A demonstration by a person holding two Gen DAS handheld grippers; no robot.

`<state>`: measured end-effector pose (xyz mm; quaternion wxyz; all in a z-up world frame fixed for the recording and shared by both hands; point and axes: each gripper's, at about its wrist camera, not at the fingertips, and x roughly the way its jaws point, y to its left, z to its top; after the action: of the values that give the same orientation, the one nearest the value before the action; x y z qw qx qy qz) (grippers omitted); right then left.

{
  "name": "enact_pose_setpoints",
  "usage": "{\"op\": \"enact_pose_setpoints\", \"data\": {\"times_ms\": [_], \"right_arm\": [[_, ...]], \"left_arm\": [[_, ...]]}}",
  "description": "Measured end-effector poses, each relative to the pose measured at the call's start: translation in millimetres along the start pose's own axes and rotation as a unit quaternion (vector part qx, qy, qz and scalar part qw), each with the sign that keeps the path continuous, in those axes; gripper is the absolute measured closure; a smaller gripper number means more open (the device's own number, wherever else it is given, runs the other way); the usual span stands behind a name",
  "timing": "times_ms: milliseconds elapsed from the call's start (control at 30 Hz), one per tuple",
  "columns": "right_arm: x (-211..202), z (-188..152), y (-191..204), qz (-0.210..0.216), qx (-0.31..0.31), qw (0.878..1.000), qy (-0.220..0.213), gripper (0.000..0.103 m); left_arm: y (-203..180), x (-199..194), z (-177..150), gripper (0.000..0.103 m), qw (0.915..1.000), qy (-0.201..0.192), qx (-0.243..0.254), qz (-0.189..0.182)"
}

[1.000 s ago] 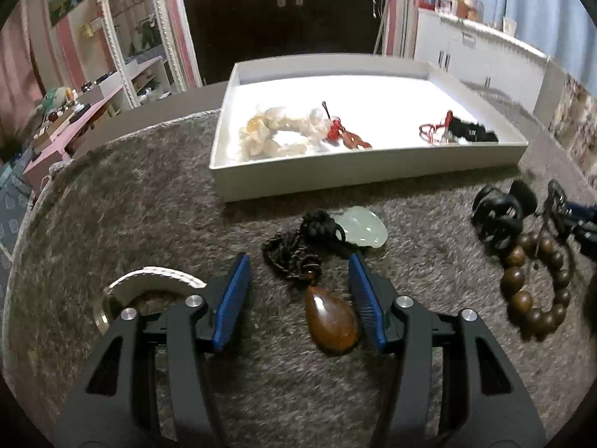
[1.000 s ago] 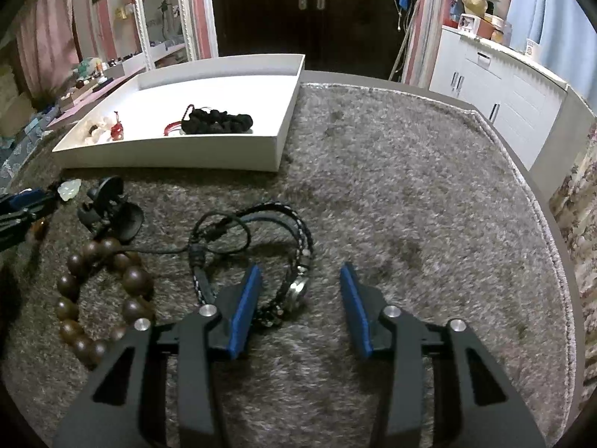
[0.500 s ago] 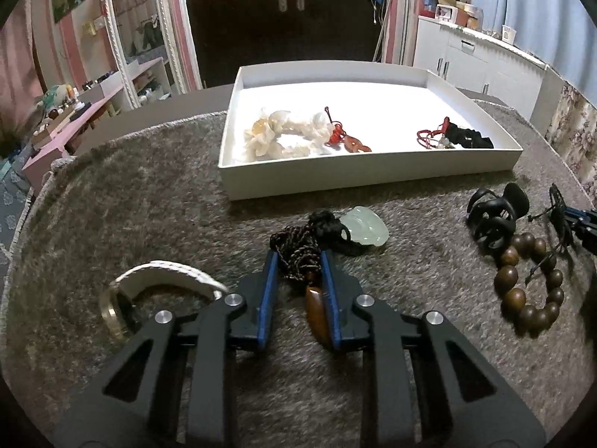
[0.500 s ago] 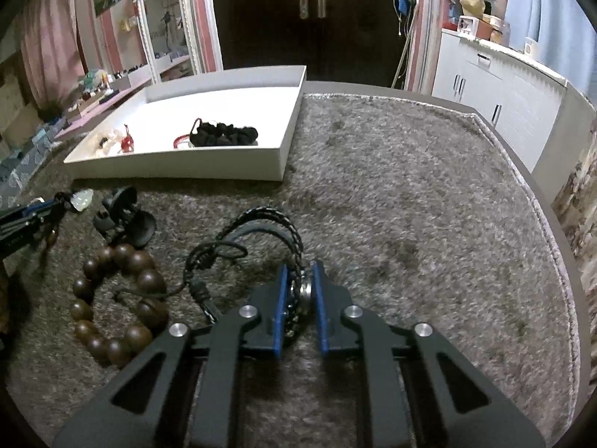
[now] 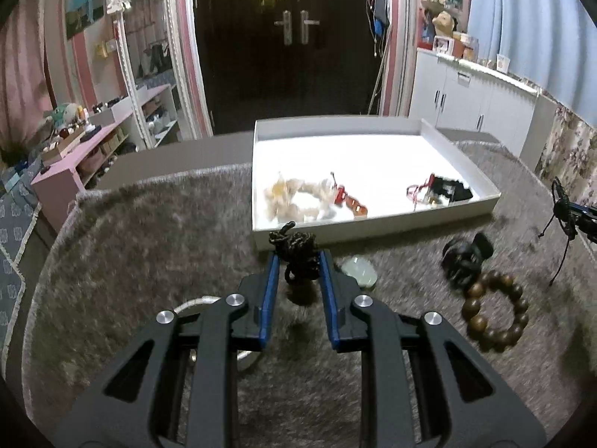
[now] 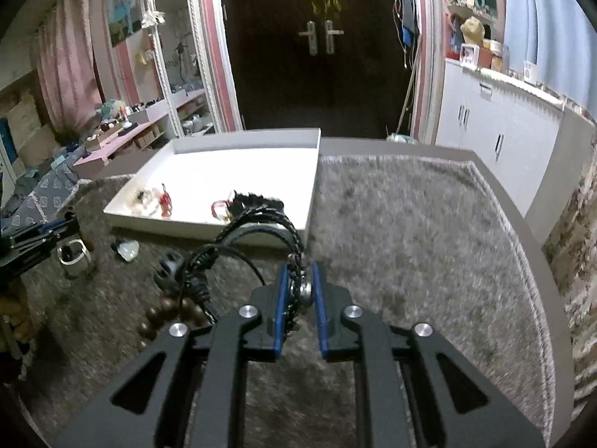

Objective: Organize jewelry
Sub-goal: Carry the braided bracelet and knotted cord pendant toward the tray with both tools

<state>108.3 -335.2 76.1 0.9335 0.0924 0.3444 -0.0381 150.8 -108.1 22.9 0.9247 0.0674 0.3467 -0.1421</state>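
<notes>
**Ana:** Left-wrist view first: the left gripper (image 5: 297, 261) is clamping on the dark cord bundle (image 5: 296, 248) of the pendant necklace, its jaws having just been closing around it. The cord is bunching up between the blue pads, and the brown pendant (image 5: 298, 296) is dangling below, clear of the grey rug (image 5: 141, 246).

**Ben:** How is it going to handle?

**Ana:** I'm judging the cord soft and limp and the pendant smooth and hard, so the weight is hanging low and is likely to swing. Gripping the knotted cord looks safer than pinching the slick stone.

**Ben:** And the other side?

**Ana:** The right gripper (image 6: 300, 291) is pinching the braided leather bracelet (image 6: 261, 220) near its metal clasp (image 6: 306, 291), jaws nearly together on it. The loops are arching forward off the rug, with thin cords trailing down to the left. It seems light and springy; the clasp is the firm spot, though the loose strands could snag.

**Ben:** What is lying beyond them?

**Ana:** Near the left gripper a pale green jade pendant (image 5: 356, 272) is resting on the rug, with a wooden bead bracelet (image 5: 494, 311) and a black piece (image 5: 466, 255) to the right. Farther back the white tray (image 5: 373, 229) is already holding a cream bead bracelet (image 5: 294, 201), a red charm (image 5: 349, 199) and a black tassel piece (image 5: 449, 192).
</notes>
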Motion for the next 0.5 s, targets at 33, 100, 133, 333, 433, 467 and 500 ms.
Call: {"op": "enact_pose_setpoints", "data": {"times_ms": [33,100,133,333,433,467,500], "right_arm": [[-2,4,2,0.001,-0.001,1.000,-0.004,0.090],[-7,15,7,0.003,-0.007,1.000,-0.013,0.090],[-9,19,8,0.004,-0.009,1.000,-0.017,0.090],[-8,41,18,0.005,-0.020,0.999,-0.028,0.090],[-3,52,21,0.008,-0.021,0.999,-0.031,0.090],[0,57,21,0.007,-0.020,0.999,-0.032,0.090],[3,61,22,0.007,-0.020,0.999,-0.032,0.090]], "left_arm": [[-1,-1,4,0.082,1.0000,-0.002,0.001,-0.001],[-4,-6,13,0.082,0.9999,-0.011,0.005,-0.002],[-5,-7,15,0.082,0.9999,-0.013,0.006,-0.003],[-8,-6,35,0.082,0.9997,-0.025,0.006,-0.006],[-10,0,48,0.082,0.9996,-0.026,0.005,-0.010],[-12,4,52,0.082,0.9996,-0.027,0.008,-0.009],[-14,8,57,0.082,0.9995,-0.029,0.010,-0.007]]}}
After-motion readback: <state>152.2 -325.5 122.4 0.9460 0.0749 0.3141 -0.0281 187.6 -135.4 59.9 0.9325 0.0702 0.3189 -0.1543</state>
